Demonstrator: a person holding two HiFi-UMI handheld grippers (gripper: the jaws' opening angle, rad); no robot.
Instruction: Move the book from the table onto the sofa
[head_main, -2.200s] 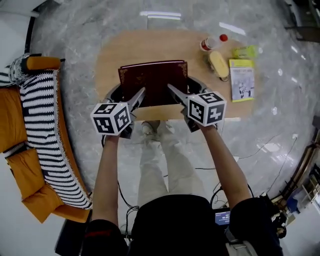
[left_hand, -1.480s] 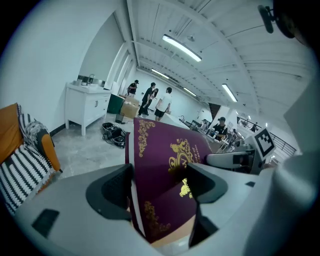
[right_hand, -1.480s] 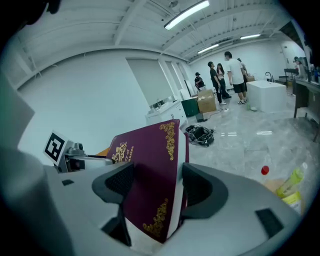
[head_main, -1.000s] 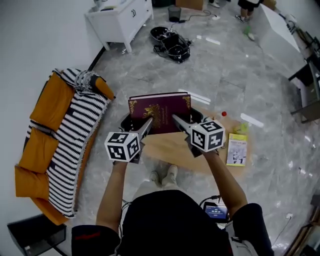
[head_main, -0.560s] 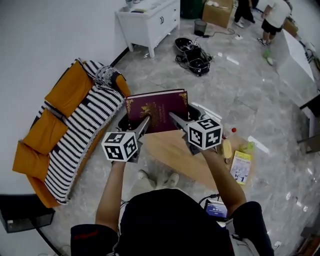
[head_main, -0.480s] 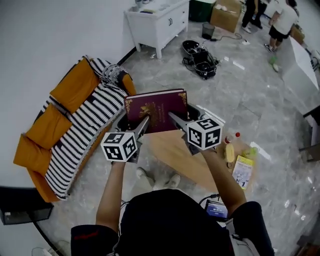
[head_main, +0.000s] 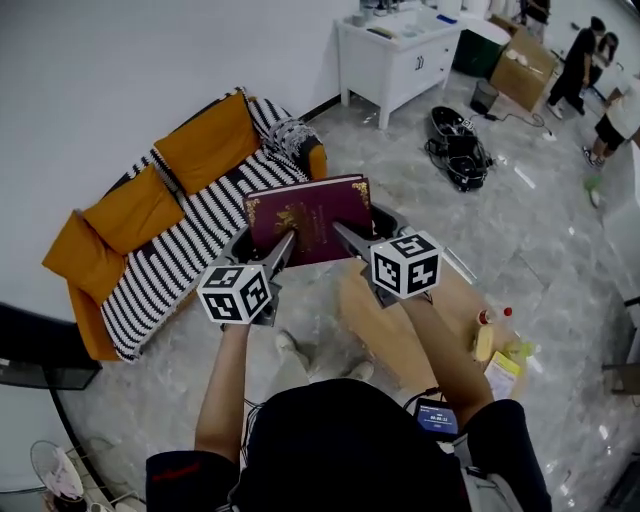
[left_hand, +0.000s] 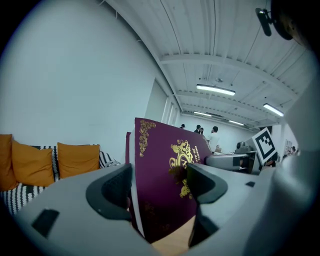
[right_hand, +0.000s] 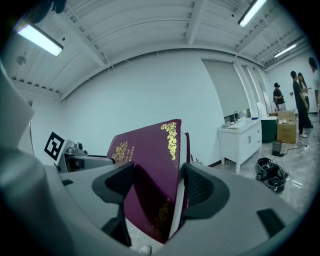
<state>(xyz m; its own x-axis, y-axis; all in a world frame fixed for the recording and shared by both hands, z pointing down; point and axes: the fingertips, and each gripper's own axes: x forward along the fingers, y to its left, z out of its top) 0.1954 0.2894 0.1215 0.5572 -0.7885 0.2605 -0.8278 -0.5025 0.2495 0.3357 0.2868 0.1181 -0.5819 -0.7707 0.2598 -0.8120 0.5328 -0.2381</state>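
Observation:
A maroon book with gold ornament is held in the air between both grippers, its cover facing up. My left gripper is shut on its near left edge and my right gripper is shut on its near right edge. The left gripper view shows the book clamped between the two pads, and the right gripper view shows the book the same way. The sofa, with orange cushions and a black-and-white striped throw, stands to the left and ahead of the book. The wooden table lies below and to the right.
On the table's far right are a bottle, a yellow item and a booklet. A white cabinet, an open black case and people are at the back right. A black unit stands at left.
The book has been lifted off the table and carried with both grippers; the view has swung left, so the sofa now lies closer ahead and the table has dropped behind to the right.

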